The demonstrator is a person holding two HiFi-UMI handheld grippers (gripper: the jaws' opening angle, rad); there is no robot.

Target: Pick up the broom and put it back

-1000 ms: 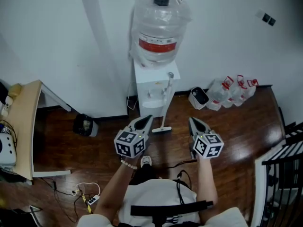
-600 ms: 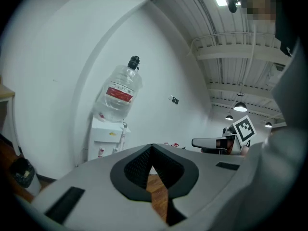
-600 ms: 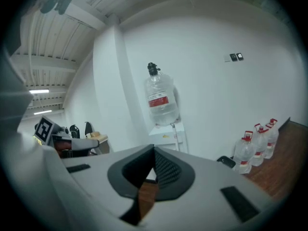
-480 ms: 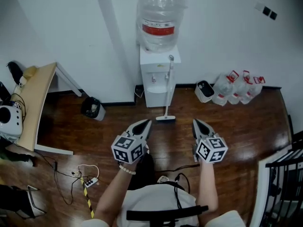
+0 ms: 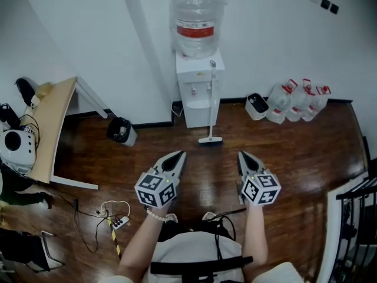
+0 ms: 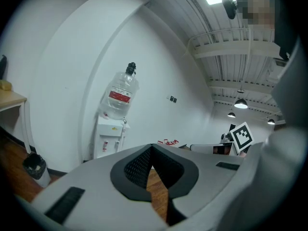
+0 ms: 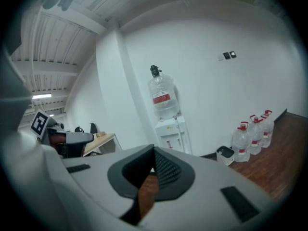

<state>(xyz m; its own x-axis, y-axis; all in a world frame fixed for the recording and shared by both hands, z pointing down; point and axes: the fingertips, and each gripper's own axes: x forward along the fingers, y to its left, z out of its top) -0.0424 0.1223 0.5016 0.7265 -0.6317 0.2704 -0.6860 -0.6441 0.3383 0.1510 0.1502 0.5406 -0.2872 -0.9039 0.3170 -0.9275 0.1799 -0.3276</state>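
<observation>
The broom (image 5: 211,108) stands upright against the white water dispenser (image 5: 197,96) at the far wall, its head (image 5: 210,140) on the wood floor. My left gripper (image 5: 180,156) and right gripper (image 5: 241,155) hang side by side well short of it, both shut with nothing between the jaws. In the left gripper view the left gripper (image 6: 152,149) points toward the dispenser (image 6: 108,137), where the broom handle (image 6: 123,131) shows as a thin pale line. The right gripper view has the right gripper (image 7: 153,151) below the dispenser (image 7: 168,134) and the broom handle (image 7: 179,133).
A small dark bin (image 5: 121,131) sits left of the dispenser. A wooden desk (image 5: 56,122) stands at the left. Several water jugs (image 5: 296,101) and a small white bin (image 5: 256,105) line the wall at the right. A power strip with cables (image 5: 115,220) lies near my left side.
Both grippers have drawn back from the dispenser together. The broom and dispenser now lie farther from the gripper tips, with more floor between. The broom has not moved.
</observation>
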